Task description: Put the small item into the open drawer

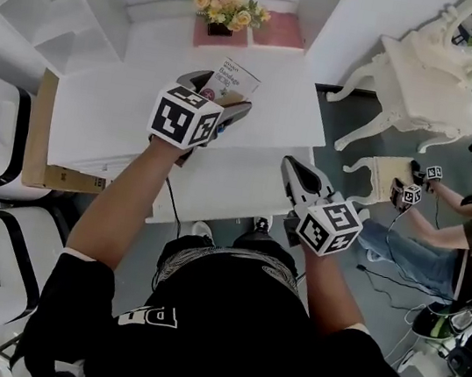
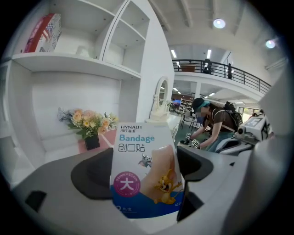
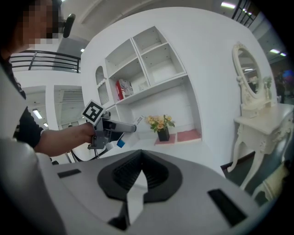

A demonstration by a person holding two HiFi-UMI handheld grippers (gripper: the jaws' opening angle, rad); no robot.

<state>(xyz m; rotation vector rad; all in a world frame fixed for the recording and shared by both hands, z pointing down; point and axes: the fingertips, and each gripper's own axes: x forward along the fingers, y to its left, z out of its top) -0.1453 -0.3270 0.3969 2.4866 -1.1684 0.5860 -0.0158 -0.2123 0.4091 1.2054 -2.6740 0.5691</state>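
Left arm [image 1: 123, 201] extended forward, forearm bare. Left gripper [image 1: 223, 92] held high, its 2 jaws clamped on bandage box [image 2: 146, 165]. Right arm [image 1: 327, 273] bent, nearer the torso. Right gripper [image 1: 291, 164] lower, 2 jaws pressed together, tips touching.

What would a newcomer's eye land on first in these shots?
The bright bandage packet stands out, clamped upright in the left gripper over the white desk. Behind it, a pot of flowers sits at the back of the desk. The right gripper hangs shut and empty near the desk's front edge.
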